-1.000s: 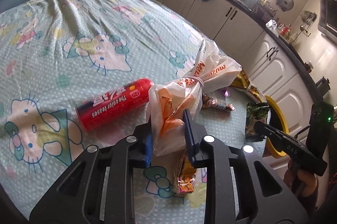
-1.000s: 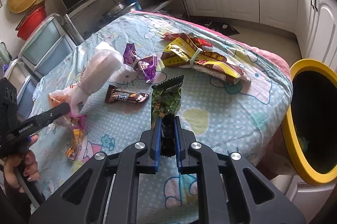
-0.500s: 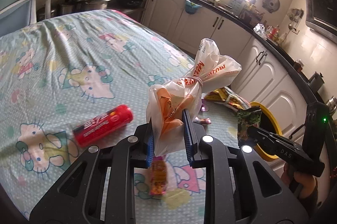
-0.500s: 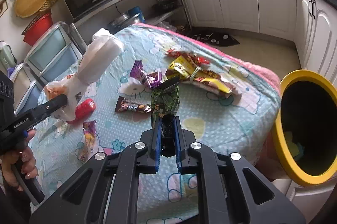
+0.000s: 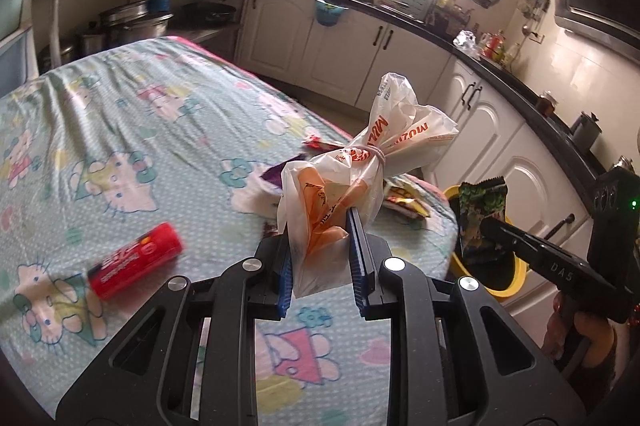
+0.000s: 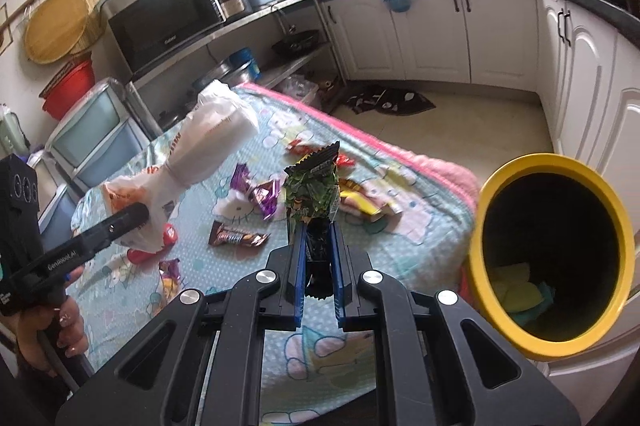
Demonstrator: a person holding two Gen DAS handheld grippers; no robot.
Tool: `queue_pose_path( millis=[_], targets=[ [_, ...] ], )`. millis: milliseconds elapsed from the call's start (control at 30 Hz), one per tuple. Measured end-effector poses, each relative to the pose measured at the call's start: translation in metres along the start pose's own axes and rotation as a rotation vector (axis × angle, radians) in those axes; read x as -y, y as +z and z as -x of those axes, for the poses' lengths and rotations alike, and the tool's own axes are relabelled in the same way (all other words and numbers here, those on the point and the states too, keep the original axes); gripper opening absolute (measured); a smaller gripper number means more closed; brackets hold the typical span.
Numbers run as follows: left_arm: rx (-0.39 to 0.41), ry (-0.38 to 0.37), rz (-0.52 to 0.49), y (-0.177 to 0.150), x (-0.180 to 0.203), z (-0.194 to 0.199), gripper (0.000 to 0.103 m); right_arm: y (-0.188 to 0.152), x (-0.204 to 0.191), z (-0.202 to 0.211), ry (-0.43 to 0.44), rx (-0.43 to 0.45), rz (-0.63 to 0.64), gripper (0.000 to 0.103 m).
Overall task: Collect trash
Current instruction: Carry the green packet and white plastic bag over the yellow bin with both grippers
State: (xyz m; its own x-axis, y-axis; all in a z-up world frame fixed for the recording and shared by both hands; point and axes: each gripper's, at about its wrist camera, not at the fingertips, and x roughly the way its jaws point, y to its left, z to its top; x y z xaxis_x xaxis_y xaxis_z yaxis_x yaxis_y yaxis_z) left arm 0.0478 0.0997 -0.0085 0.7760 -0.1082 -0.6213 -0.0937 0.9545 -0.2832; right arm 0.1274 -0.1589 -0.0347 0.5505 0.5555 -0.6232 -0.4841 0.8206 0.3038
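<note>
My left gripper [image 5: 320, 226] is shut on a tied white and orange plastic bag [image 5: 360, 177] and holds it up above the table; the bag also shows in the right wrist view [image 6: 200, 149]. My right gripper [image 6: 316, 230] is shut on a green snack wrapper [image 6: 314, 185], held in the air beside the table edge; it also shows in the left wrist view [image 5: 482, 214]. The yellow-rimmed trash bin [image 6: 480, 226] stands on the floor at the right of the table, with some trash inside.
On the Hello Kitty tablecloth [image 5: 120, 129] lie a red tube [image 5: 136, 260], a brown candy bar wrapper [image 6: 238, 238], purple wrappers [image 6: 260, 193], and yellow and red packets [image 6: 360, 197]. White kitchen cabinets [image 6: 440, 37] and a microwave [image 6: 164, 21] stand behind.
Both grippers have risen higher above the table with their loads. The right gripper with the green wrapper has moved closer to the yellow bin.
</note>
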Motion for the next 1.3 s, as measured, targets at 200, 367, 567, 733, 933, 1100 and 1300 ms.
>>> queue_pose_path(
  millis=[200,367,567,733,933,1100,1300],
  targets=[
    [0.01,-0.029,-0.046,0.007,0.024,-0.008,0.017,0.007,0.015,0.018,-0.026,0.046,-0.022,0.011],
    [0.01,-0.061,-0.068,0.011,0.043,-0.016,0.017,0.013,0.031,0.032,-0.052,0.084,-0.049,0.011],
    [0.003,-0.096,-0.081,0.014,0.061,-0.026,0.017,0.017,0.054,0.05,-0.09,0.128,-0.087,0.011],
    [-0.001,-0.122,-0.101,0.016,0.078,-0.033,0.017,0.02,0.073,0.063,-0.122,0.162,-0.119,0.011],
    [-0.013,-0.153,-0.124,0.017,0.101,-0.045,0.017,0.02,0.09,0.076,-0.153,0.193,-0.155,0.011],
    [-0.022,-0.172,-0.153,0.014,0.122,-0.054,0.017,0.021,0.104,0.086,-0.176,0.223,-0.191,0.011],
    [-0.037,-0.191,-0.176,0.015,0.142,-0.066,0.017,0.02,0.125,0.101,-0.221,0.258,-0.226,0.011]
  ],
)
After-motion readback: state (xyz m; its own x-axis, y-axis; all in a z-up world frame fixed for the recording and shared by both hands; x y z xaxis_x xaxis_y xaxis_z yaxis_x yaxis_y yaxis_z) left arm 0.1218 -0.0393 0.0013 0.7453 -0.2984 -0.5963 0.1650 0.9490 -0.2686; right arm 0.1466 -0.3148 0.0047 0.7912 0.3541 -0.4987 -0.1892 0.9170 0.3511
